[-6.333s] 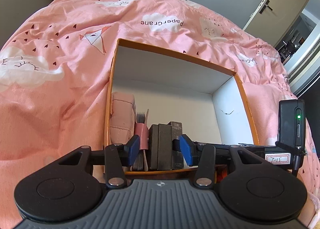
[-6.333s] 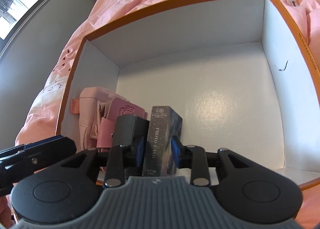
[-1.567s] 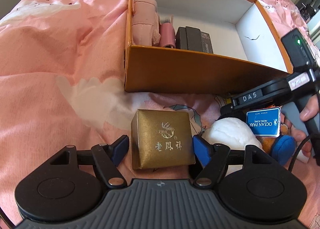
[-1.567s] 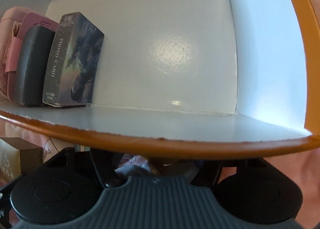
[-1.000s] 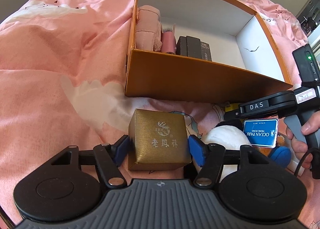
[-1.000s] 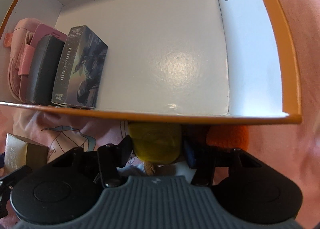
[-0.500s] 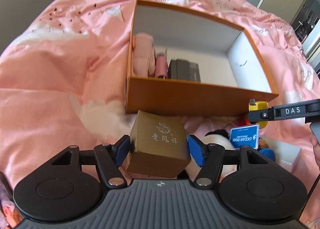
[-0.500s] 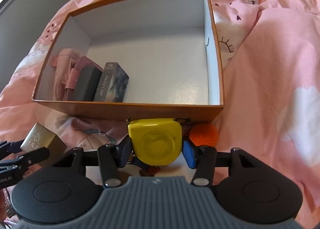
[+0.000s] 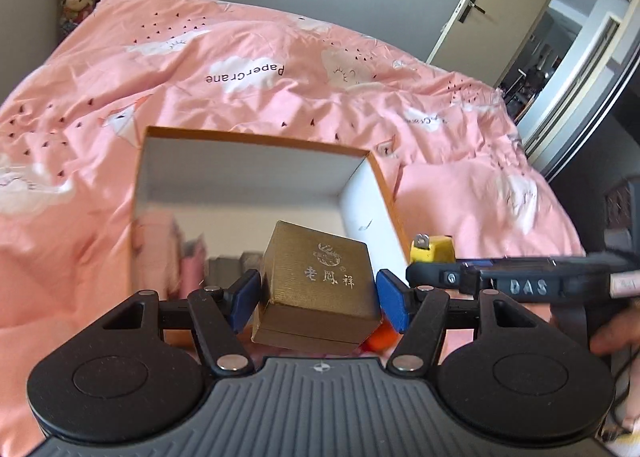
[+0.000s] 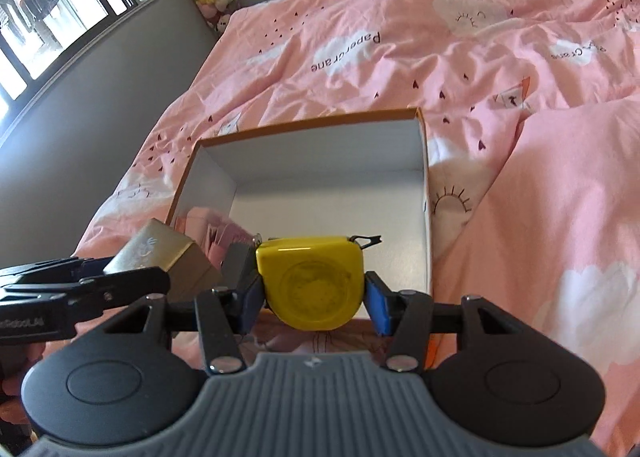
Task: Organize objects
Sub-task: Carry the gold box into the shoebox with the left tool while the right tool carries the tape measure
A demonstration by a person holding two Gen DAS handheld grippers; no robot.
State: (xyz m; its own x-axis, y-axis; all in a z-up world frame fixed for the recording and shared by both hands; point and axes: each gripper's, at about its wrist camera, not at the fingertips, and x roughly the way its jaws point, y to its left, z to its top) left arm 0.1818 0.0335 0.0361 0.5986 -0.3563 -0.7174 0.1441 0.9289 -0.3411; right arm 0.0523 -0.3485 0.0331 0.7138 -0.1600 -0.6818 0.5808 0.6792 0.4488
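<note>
One pink bed cover (image 9: pixel 280 89) with cloud prints fills most of what you see, and on it sits the orange box (image 9: pixel 262 137), open at the top with white inner walls. Its near wall is hidden behind what you carry, so you can see only part of its floor. At the left end of the box the pink pouch (image 9: pixel 154 241) and the dark items beside it are blurred in the left wrist view and half covered in the right wrist view; you cannot tell them apart clearly.

Your left hand-held gripper (image 9: pixel 318 295) is clenched on the gold box (image 9: pixel 320 281), blue pads against its two sides; the box hangs tilted in the air in front of the orange box's left half. Your right hand-held gripper (image 10: pixel 314 299) grasps the yellow tape measure (image 10: pixel 312 281) by its flat sides, held above the box's near edge, right of the gold box. A scrap of something orange (image 9: pixel 378 339) shows under the gold box, mostly hidden. Your fingers (image 9: pixel 616 333) are cut off at the right edge.
</note>
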